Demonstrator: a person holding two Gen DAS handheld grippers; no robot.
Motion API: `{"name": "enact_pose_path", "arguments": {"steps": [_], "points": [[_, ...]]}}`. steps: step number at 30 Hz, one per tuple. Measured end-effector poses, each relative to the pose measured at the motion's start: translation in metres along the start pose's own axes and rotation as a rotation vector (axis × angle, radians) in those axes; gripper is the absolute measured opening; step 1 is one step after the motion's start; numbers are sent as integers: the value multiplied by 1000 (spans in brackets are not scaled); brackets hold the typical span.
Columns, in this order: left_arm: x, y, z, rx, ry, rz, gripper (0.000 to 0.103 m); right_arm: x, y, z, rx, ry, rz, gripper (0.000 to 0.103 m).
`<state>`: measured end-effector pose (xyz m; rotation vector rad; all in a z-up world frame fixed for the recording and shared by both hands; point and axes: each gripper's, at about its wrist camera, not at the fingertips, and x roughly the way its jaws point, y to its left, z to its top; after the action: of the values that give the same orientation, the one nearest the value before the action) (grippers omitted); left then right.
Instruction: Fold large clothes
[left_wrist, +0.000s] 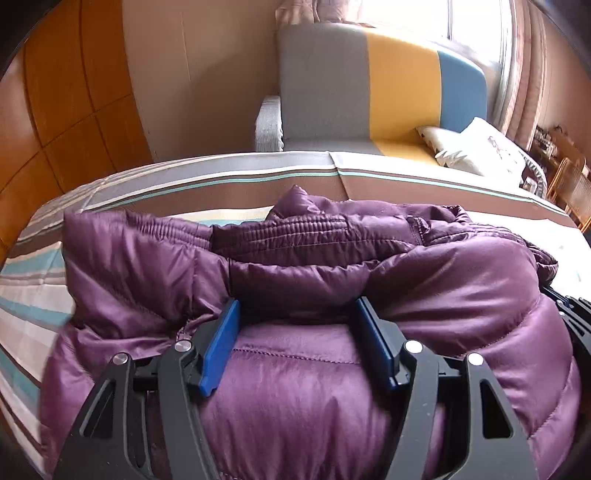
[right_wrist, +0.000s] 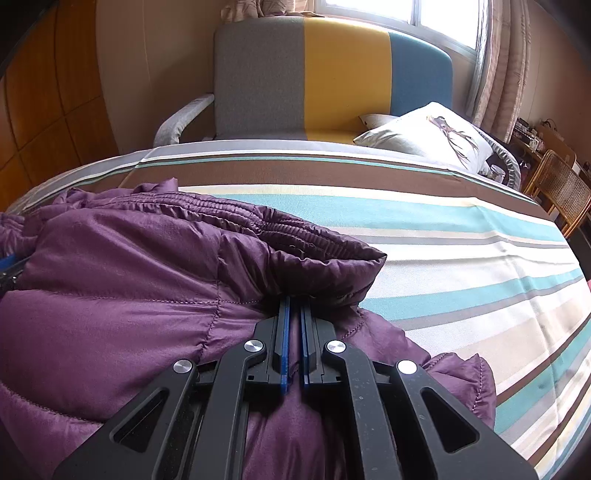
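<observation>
Left gripper (left_wrist: 297, 306): jaws stand well apart, blue pads (left_wrist: 219, 350) on either side of a puffed section of the purple padded jacket (left_wrist: 303, 280). Fabric lies between the fingers, but the pads do not press on it; nothing is clamped.

Right gripper (right_wrist: 294, 301): jaws drawn together, blue pads nearly touching, with a thin fold of the jacket's purple fabric pinched between them just under the folded-over ribbed edge (right_wrist: 295, 236). The grip sits at the jacket's right end.

Jacket (right_wrist: 122, 280): lies bunched on the near part of the bed, close under both grippers, partly folded over itself. A gathered, ribbed band runs along its far edge. In the left wrist view, the jacket spans most of the width of the frame; in the right wrist view, it occupies the left and near portion, with a loose frilled corner (right_wrist: 465, 380) to the right of the gripper.

Bed cover (right_wrist: 461, 258): striped in white, teal, beige and brown, bare to the right and beyond the jacket.

Far side: an armchair (right_wrist: 332, 77) in grey, yellow and blue panels, with a white cushion (right_wrist: 428, 136) bearing a dark print. Wood panelling (left_wrist: 62, 103) stands at far left, a curtained window (right_wrist: 447, 26) at far right, and a cane chair (right_wrist: 565, 188) at the right edge.
</observation>
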<state>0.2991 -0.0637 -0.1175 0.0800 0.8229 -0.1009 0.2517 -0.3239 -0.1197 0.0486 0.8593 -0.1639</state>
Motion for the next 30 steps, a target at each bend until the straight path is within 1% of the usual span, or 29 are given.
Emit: {"name": "enact_pose_path", "arguments": {"steps": [3,5,7,8,10,12,14,16,17,20,22,25,28,30], "points": [[2,-3,-4,1,-2,8,64,0,1,0,-7,1,-8,3],[2,-2,-5,-2,-2,4,64,-1,1,2,-10,9,-5,6],[1,0,-6,-14,-2,-9,64,-8,0,6,-9,21,-4,6],[1,2,-6,-16,-2,-11,65,-17,0,8,1,10,-7,6],[0,3,-8,-23,-7,-14,66,-45,1,12,49,-59,47,6],[1,6,-7,-23,-7,-11,67,-63,13,16,58,-101,95,6],[1,5,-7,-19,-7,-5,68,-69,31,21,36,-107,154,6],[1,6,-8,-22,-5,-8,68,-61,50,25,20,-78,210,6],[0,6,-9,-25,-4,-12,68,-52,58,26,12,-56,218,6],[0,8,-10,-38,-3,-23,69,-26,71,25,-12,-9,172,6],[2,11,-9,-43,-2,-29,69,-9,68,20,18,22,175,6],[4,11,-8,-42,3,-24,70,5,62,17,63,43,224,6],[2,16,-7,-56,9,-46,70,6,61,14,68,40,229,6],[-3,21,-4,-51,23,-44,72,5,60,13,71,37,231,6]]}}
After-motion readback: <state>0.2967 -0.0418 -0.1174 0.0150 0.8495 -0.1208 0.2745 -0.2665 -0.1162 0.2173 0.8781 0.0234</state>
